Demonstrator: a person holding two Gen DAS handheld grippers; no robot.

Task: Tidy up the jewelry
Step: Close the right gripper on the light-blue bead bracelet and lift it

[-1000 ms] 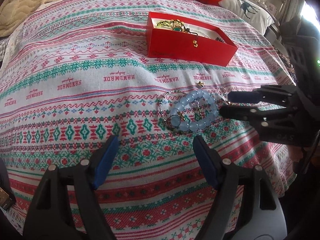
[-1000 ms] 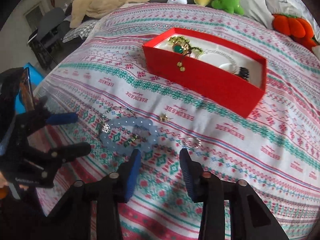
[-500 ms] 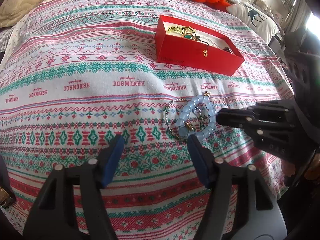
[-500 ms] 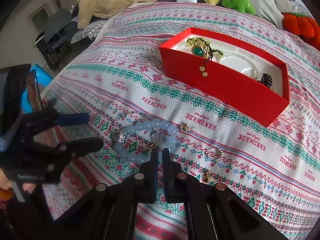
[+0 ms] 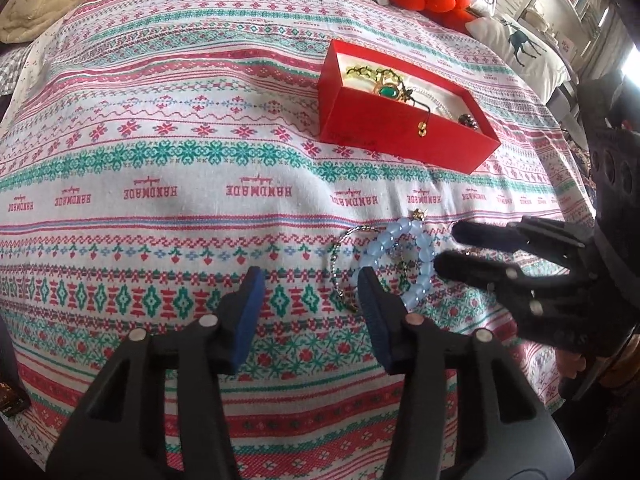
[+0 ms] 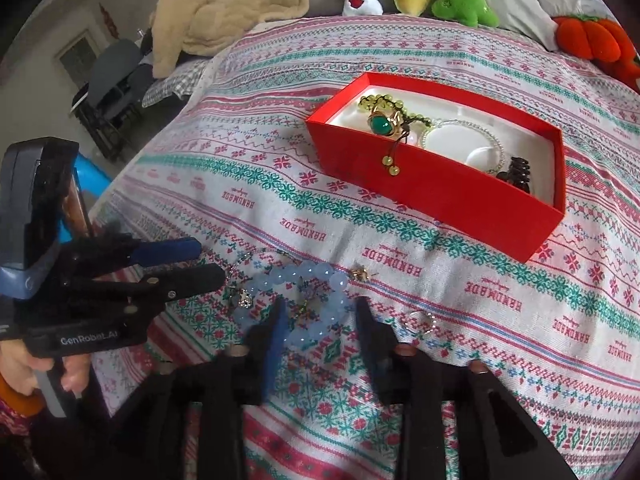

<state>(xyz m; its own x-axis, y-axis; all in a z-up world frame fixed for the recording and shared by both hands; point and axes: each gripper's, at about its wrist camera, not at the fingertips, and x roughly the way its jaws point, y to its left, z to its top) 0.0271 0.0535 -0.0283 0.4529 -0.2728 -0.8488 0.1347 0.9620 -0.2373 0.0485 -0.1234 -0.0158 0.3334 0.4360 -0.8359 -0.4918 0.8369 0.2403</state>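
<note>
Near the bedspread's (image 6: 500,320) front edge lies the blue bead bracelet (image 6: 304,300), light, slippery, loosely tangled; grip its bead strand. Left gripper (image 5: 308,300), closing, and right gripper (image 6: 320,320), just reopened, both hold nothing.

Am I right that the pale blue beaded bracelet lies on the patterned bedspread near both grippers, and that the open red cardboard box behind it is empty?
Not quite: the open red cardboard box is not empty. The right wrist view shows a green-stone gold ring, yellow-green beads and a clear beaded bracelet in it. The pale blue beaded bracelet does lie on the patterned bedspread near both grippers.
</note>
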